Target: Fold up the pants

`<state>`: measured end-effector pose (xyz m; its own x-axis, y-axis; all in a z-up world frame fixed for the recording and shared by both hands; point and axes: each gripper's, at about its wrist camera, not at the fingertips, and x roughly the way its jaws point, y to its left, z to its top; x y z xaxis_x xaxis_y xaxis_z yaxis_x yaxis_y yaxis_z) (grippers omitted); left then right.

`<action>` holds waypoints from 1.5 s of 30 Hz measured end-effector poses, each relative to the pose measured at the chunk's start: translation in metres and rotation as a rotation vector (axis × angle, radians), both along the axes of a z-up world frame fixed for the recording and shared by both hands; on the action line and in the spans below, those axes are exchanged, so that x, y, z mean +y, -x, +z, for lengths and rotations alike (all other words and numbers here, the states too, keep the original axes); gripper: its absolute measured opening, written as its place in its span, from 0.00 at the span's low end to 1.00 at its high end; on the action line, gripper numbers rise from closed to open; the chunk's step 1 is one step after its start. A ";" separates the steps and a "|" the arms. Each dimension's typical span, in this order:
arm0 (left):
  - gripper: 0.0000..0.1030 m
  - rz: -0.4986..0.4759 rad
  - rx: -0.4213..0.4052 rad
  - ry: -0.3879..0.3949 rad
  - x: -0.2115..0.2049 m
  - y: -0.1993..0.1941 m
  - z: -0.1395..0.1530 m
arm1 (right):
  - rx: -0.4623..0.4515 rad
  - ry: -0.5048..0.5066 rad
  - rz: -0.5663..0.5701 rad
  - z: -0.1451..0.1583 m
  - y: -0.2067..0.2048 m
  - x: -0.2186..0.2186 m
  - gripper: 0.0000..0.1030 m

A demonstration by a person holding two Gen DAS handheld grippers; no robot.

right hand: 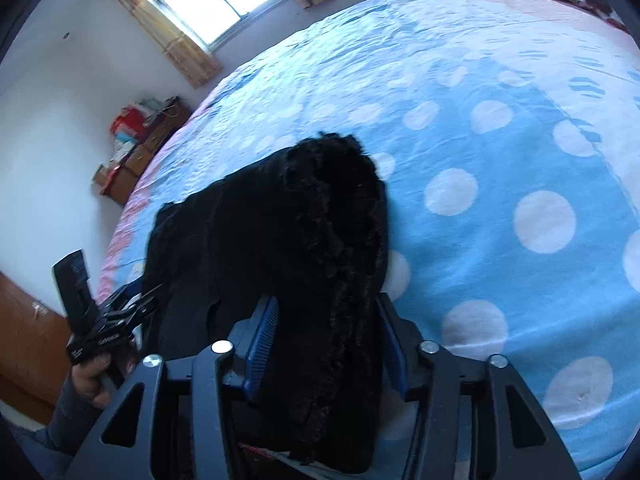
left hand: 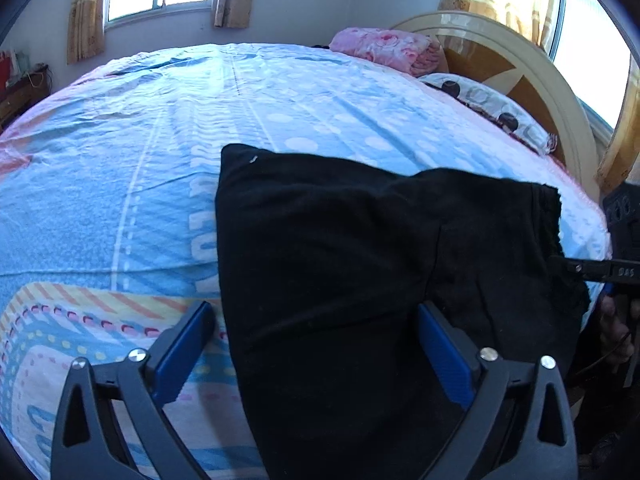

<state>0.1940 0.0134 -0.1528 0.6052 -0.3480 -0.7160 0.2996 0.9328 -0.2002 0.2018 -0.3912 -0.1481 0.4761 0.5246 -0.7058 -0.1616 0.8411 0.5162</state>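
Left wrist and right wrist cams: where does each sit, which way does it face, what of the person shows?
Left wrist: on the left gripper, facing down across the bed toward the headboard; fingers straddle the black pants; the right gripper shows at right.
Right wrist: on the right gripper, facing over the pants' fuzzy edge toward a window; a hand and sleeve show lower left.
Shared: pants, bed, pillows.

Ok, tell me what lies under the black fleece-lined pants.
Under the black fleece-lined pants lies the blue polka-dot bed sheet, showing around their edges. The fabric covers whatever sits directly beneath, and nothing else shows there.
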 end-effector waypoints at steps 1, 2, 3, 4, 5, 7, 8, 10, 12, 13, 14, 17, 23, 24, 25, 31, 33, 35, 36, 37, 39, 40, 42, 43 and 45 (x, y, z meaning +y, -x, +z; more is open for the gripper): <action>0.88 -0.005 -0.004 0.006 0.001 0.000 0.000 | 0.000 0.006 0.002 0.000 0.000 0.001 0.39; 0.75 -0.014 -0.010 0.009 0.002 0.001 0.001 | 0.003 0.012 0.004 -0.001 -0.001 0.002 0.36; 0.63 -0.021 -0.017 0.009 0.002 0.001 0.003 | 0.004 0.011 0.005 -0.002 -0.001 0.003 0.32; 0.53 -0.032 -0.022 0.015 0.002 0.003 0.005 | 0.001 0.009 0.003 -0.003 -0.001 0.003 0.30; 0.35 -0.047 -0.020 0.026 0.001 0.003 0.007 | -0.017 0.026 0.007 0.001 0.002 0.007 0.26; 0.22 -0.042 -0.032 0.012 0.001 0.006 0.013 | -0.068 0.091 0.026 0.012 0.009 0.018 0.22; 0.17 -0.042 -0.038 0.011 0.001 0.008 0.016 | -0.105 0.137 0.042 0.020 0.014 0.026 0.21; 0.16 -0.022 -0.038 0.043 0.006 0.011 0.022 | -0.153 0.174 0.064 0.035 0.020 0.036 0.17; 0.14 -0.012 -0.046 0.073 0.011 0.015 0.028 | -0.186 0.186 0.085 0.051 0.021 0.043 0.15; 0.14 -0.006 -0.053 0.085 0.015 0.018 0.032 | -0.198 0.191 0.098 0.059 0.019 0.046 0.15; 0.14 -0.002 -0.061 0.099 0.019 0.021 0.037 | -0.210 0.206 0.116 0.067 0.016 0.052 0.14; 0.13 0.020 -0.083 0.130 0.034 0.026 0.048 | -0.226 0.247 0.162 0.081 0.004 0.068 0.14; 0.13 0.119 -0.147 0.130 0.082 0.026 0.072 | -0.276 0.267 0.276 0.107 -0.034 0.113 0.14; 0.13 0.133 -0.156 0.123 0.090 0.025 0.075 | -0.282 0.266 0.292 0.110 -0.042 0.122 0.14; 0.13 0.152 -0.166 0.113 0.099 0.023 0.079 | -0.286 0.263 0.312 0.113 -0.051 0.133 0.14; 0.13 0.276 -0.216 0.074 0.161 0.011 0.095 | -0.333 0.266 0.443 0.129 -0.112 0.215 0.13; 0.13 0.319 -0.221 0.060 0.181 0.008 0.096 | -0.341 0.266 0.482 0.132 -0.125 0.238 0.13; 0.13 0.371 -0.216 0.059 0.203 0.005 0.094 | -0.345 0.257 0.523 0.133 -0.140 0.265 0.13; 0.13 0.390 -0.215 0.058 0.211 0.005 0.092 | -0.346 0.257 0.541 0.133 -0.145 0.276 0.13; 0.13 0.411 -0.214 0.052 0.218 0.005 0.090 | -0.347 0.257 0.559 0.132 -0.150 0.287 0.13; 0.13 0.443 -0.202 0.040 0.230 0.004 0.082 | -0.352 0.267 0.596 0.127 -0.160 0.311 0.13; 0.13 0.454 -0.192 0.039 0.234 0.002 0.077 | -0.350 0.273 0.610 0.123 -0.165 0.322 0.13; 0.13 0.473 -0.173 0.029 0.240 -0.002 0.066 | -0.338 0.290 0.634 0.113 -0.176 0.340 0.13; 0.13 0.481 -0.159 0.033 0.243 -0.004 0.059 | -0.329 0.301 0.649 0.104 -0.183 0.349 0.13; 0.15 0.489 -0.125 0.048 0.251 -0.009 0.045 | -0.296 0.302 0.658 0.092 -0.193 0.357 0.13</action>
